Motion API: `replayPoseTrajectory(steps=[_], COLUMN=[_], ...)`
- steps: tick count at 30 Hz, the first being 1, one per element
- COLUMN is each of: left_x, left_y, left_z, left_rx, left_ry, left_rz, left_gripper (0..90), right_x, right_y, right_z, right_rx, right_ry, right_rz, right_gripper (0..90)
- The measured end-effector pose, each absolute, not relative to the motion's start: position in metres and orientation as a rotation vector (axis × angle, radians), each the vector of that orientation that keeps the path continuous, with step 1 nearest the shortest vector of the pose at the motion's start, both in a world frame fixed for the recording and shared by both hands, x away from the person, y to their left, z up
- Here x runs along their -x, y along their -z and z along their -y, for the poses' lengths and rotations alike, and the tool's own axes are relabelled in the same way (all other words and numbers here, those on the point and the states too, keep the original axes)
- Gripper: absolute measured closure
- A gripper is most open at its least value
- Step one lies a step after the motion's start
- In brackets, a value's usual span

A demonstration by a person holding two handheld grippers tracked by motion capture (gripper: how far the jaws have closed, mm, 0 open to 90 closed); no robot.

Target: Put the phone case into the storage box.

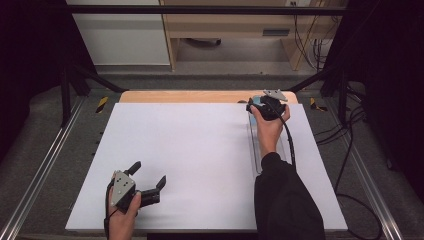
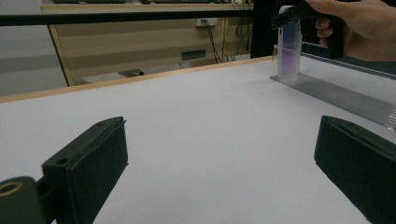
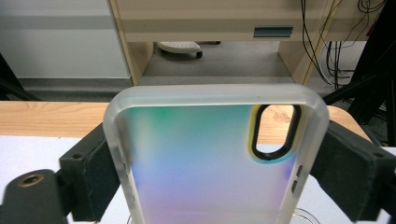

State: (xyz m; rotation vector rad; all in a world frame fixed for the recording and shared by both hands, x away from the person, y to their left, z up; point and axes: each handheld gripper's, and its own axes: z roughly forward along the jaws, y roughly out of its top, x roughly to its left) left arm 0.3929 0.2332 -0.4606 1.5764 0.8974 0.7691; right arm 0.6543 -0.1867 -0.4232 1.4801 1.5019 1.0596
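Observation:
A frosted phone case (image 3: 201, 163) with an iridescent back and a black-rimmed camera cutout stands upright between my right gripper's (image 3: 215, 140) jaws. The pads lie against its two long edges and I see no gap. In the high view that gripper (image 1: 260, 106) is at the table's far right, over the far end of a clear plastic rack (image 1: 253, 150), with the case (image 1: 256, 102) under it. From the left gripper view the case (image 2: 289, 46) stands on the rack (image 2: 336, 93). My left gripper (image 1: 150, 172) rests near the front left, its jaws (image 2: 222, 140) wide apart with nothing between them.
A white sheet (image 1: 200, 150) covers the table, with a wooden edge (image 1: 190, 96) at the far side. Black frame bars (image 1: 200, 10) and cables (image 1: 350, 150) surround the table. A wooden cabinet (image 3: 210, 23) stands beyond it.

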Motion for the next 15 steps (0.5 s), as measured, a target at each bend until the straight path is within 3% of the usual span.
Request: replayPoseTrajectory(steps=[15], left_x=[-0.3928], left_y=[0.4606], left_z=[-0.2333], left_rx=[-1.577], left_ry=[-0.768], left_rz=[-0.898], left_gripper=[2.3], right_x=[-0.6529], right_y=[0.4201], right_z=[0.1855], right_rx=[-1.470], right_ry=[-1.092], right_rz=[-1.491], right_gripper=[10.4])
